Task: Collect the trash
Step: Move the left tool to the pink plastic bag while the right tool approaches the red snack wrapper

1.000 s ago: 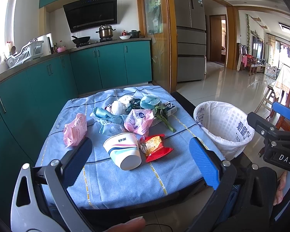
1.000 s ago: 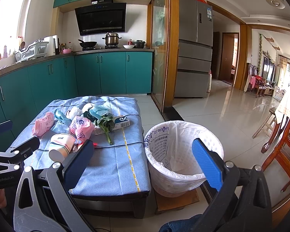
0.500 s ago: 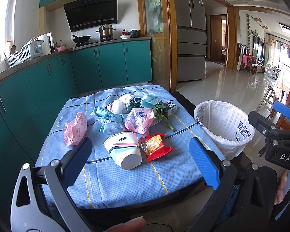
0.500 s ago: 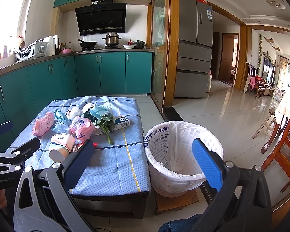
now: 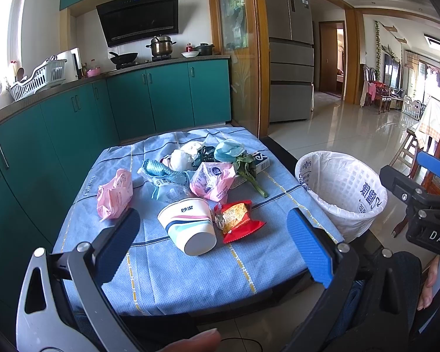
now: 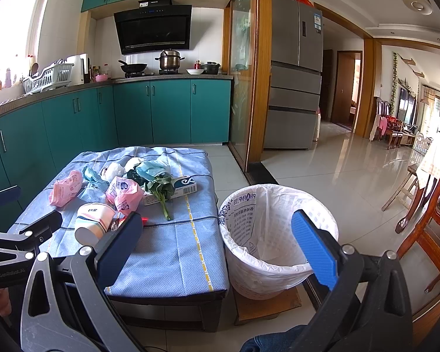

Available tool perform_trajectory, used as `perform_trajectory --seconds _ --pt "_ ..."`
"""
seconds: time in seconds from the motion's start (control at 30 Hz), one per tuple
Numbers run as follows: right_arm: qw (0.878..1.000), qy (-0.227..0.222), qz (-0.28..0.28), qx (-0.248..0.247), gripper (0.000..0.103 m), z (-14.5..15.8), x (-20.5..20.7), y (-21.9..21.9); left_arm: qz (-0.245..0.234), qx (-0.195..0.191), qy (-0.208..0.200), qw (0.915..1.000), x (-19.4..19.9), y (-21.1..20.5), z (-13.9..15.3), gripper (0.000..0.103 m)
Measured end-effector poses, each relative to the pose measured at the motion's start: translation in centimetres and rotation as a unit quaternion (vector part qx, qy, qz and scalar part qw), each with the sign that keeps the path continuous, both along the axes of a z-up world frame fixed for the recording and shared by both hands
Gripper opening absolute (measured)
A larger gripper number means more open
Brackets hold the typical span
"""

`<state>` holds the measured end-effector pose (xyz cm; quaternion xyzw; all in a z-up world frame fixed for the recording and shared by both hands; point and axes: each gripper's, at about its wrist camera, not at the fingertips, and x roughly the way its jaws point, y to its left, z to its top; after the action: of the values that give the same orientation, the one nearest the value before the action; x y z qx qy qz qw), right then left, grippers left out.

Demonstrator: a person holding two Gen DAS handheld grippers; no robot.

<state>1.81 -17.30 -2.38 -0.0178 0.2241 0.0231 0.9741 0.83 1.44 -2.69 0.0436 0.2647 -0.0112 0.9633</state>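
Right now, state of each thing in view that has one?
left gripper: open, empty, short of the table
right gripper: open, empty
paper cup: tipped on its side
red snack wrapper: torn open, flat
waste bin: lined, looks empty
small box: lying flat, closed

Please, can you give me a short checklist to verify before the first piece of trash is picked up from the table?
1. Left gripper open and empty: ok, the pads stand wide apart with nothing between them.
2. Right gripper open and empty: ok.
3. Trash bin ready: ok, it stands upright beside the table, its white liner is open and looks empty.
4. Nearest item free to take: ok, the paper cup lies on its side at the front of the pile, with nothing on top of it.
5. Red snack wrapper apart from the cup: cannot tell, it lies right beside the cup and may be touching it.
6. Cup empty inside: cannot tell, its mouth faces away.
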Motion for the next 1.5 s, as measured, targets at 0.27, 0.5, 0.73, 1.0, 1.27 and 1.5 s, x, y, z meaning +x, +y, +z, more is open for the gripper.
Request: perform_trajectory --seconds 0.27,0.5,0.73,1.0,1.27,1.5 --pt "1.0 -0.027 -0.009 0.006 0.1 1.5 1.5 -0.5 0.079 0.008 -0.03 0.9964 3.7 4.9 2.0 0.1" --pt "0.994 -0.003 0.107 0.015 0.1 3.0 13.2 2.7 0.136 -0.058 0.02 0.9888 14.8 11.4 5.2 0.046" --pt "0.98 0.069 0.181 0.047 0.088 -3.9 20.8 5.5 0.177 -0.078 0.038 0.9804 18.4 15.2 -0.9 0.07" --pt "0.936 0.123 0.328 -0.022 0.096 -6.5 17.1 10.2 0.21 -0.084 0.096 0.9694 19.4 17.3 -3.2 0.084" --pt "0.92 0.189 0.332 -0.088 0.096 -11.5 16.2 13.8 0.207 -0.041 0.098 0.9727 19.6 16.2 -3.8 0.088" --pt "0.93 0.189 0.297 -0.099 0.096 -12.5 16.7 13.8 0.216 -0.052 0.103 0.9695 19.3 16.8 -4.1 0.091"
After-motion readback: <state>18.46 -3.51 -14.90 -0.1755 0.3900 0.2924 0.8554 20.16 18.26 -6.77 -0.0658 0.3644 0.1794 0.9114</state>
